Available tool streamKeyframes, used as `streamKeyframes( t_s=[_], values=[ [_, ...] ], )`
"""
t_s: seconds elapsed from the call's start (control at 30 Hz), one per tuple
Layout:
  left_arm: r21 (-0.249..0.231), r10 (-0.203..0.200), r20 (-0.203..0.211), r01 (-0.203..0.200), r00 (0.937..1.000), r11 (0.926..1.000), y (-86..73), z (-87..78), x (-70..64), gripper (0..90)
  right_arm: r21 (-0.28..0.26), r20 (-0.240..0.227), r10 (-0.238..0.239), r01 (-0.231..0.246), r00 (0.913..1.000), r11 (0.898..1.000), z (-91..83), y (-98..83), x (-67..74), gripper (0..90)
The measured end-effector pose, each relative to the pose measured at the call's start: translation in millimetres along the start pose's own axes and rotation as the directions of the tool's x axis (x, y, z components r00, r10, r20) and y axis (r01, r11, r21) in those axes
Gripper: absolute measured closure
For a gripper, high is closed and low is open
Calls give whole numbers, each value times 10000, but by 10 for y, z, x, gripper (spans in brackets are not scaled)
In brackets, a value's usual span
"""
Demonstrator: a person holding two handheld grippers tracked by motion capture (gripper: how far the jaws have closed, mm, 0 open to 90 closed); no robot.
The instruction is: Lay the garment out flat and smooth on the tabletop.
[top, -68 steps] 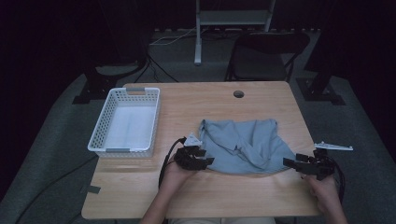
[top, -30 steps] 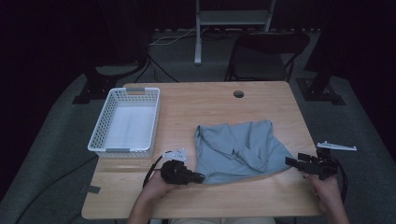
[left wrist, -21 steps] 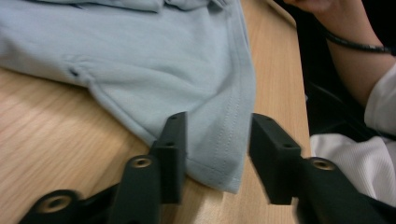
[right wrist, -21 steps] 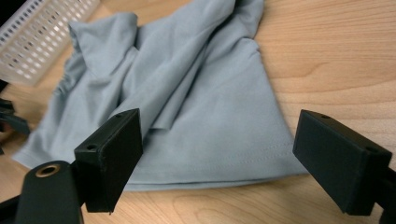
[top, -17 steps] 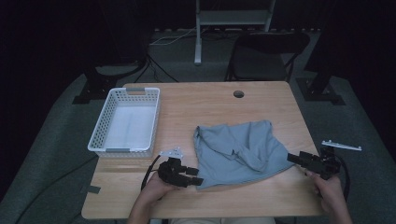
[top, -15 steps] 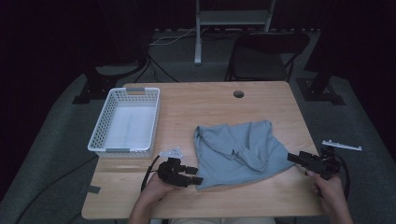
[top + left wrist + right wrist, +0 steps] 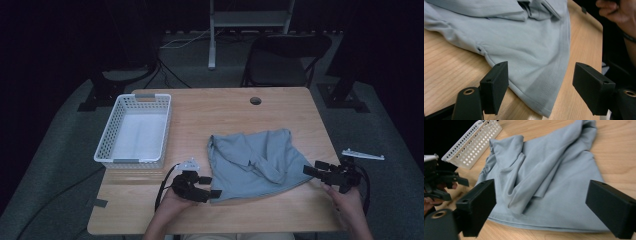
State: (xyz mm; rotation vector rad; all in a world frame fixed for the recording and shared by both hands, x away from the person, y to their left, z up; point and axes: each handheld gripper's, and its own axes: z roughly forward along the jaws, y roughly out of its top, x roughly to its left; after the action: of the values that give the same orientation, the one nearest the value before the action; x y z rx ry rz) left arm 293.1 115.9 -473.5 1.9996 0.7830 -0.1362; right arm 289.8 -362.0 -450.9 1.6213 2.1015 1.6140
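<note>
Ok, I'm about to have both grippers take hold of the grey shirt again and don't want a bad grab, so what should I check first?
1. Left gripper open: ok, its jaws have just been opening, nothing pinched.
2. Right gripper open: ok, jaws wide, having just opened a little further.
3. Grey shirt released and lying on the table: ok.
4. Shirt flat: not ok, a folded ridge crosses its middle.
5. Near hem within the left gripper's line: ok, the corner lies between its jaws.
6. White basket apart from the shirt: ok.

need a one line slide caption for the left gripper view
Left gripper with jaws just opened, pads clear of the grey-blue shirt hem lying on the wooden table.
</note>
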Motion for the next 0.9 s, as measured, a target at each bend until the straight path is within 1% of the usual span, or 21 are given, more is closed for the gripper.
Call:
streamKeyframes(
  t_s=[0.03,0.07,0.1,0.17,0.2,0.27,0.3,0.33,0.37,0.4,0.47,0.5,0.53,0.6,0.63,0.67,0.73,0.77,0.83,0.87,0.9],
  values=[
    [6,-68,-121,68,9999,10000,4,-4,-8,226,-4,-22,-107,107,9999,9999,13,5,24,68],
    [31,-31,-261,32,9997,10000,8,-13,-18,216,-6,47,-148,148,9999,9999,21,11,40,68],
    [-24,-23,-362,22,9993,10000,9,-17,-36,216,-21,141,-226,226,9996,9997,26,21,60,63],
    [-34,27,-397,-28,9992,10000,14,-27,-65,216,-80,187,-330,331,9993,9994,36,49,93,57],
    [-45,78,-501,-80,9987,10000,18,-31,-80,216,-19,240,-437,437,9988,9990,45,68,115,46],
    [-27,179,-517,-180,9985,9998,25,-24,-117,216,39,220,-580,579,9981,9983,72,113,163,46],
    [-30,217,-617,-219,9979,9998,30,-20,-134,216,121,204,-718,716,9972,9974,93,139,197,39],
    [70,361,-666,-357,9971,9993,37,-12,-151,216,161,221,-831,827,9963,9964,117,163,235,39],
    [56,368,-726,-365,9967,9993,41,-7,-160,216,400,125,-1019,1013,9947,9941,160,197,282,31],
    [49,383,-772,-381,9963,9993,44,-3,-169,216,513,150,-1175,1166,9930,9919,199,221,323,31],
    [93,434,-835,-428,9956,9990,45,1,-181,216,796,20,-1427,1421,9898,9866,288,264,407,30],
    [83,426,-832,-420,9956,9991,44,1,-185,216,819,27,-1540,1533,9881,9848,332,283,449,31],
    [60,419,-800,-416,9959,9991,42,-1,-190,216,995,-147,-1652,1658,9862,9811,383,303,484,31],
    [11,417,-835,-417,9956,9991,42,-12,-197,216,1213,-160,-1912,1917,9814,9739,485,338,563,39],
    [-10,422,-757,-423,9962,9991,41,-19,-199,216,1382,-296,-2002,2023,9793,9695,541,358,596,41],
    [-87,395,-779,-403,9962,9992,41,-25,-202,216,1479,-280,-2095,2114,9774,9662,593,376,628,50],
    [-47,431,-779,-436,9960,9990,39,-24,-216,216,1688,-492,-2193,2246,9744,9597,698,425,675,55],
    [-46,426,-805,-432,9958,9991,38,-22,-217,216,1653,-498,-2190,2243,9744,9604,744,454,693,62],
    [-6,417,-706,-418,9966,9991,29,-6,-219,216,1844,-653,-2262,2345,9719,9545,860,524,736,63],
    [23,415,-727,-415,9965,9991,26,4,-221,216,1928,-610,-2294,2370,9714,9522,909,551,755,67],
    [96,472,-705,-466,9964,9989,22,14,-221,216,2088,-555,-2452,2514,9679,9451,962,572,780,73]
  ],
)
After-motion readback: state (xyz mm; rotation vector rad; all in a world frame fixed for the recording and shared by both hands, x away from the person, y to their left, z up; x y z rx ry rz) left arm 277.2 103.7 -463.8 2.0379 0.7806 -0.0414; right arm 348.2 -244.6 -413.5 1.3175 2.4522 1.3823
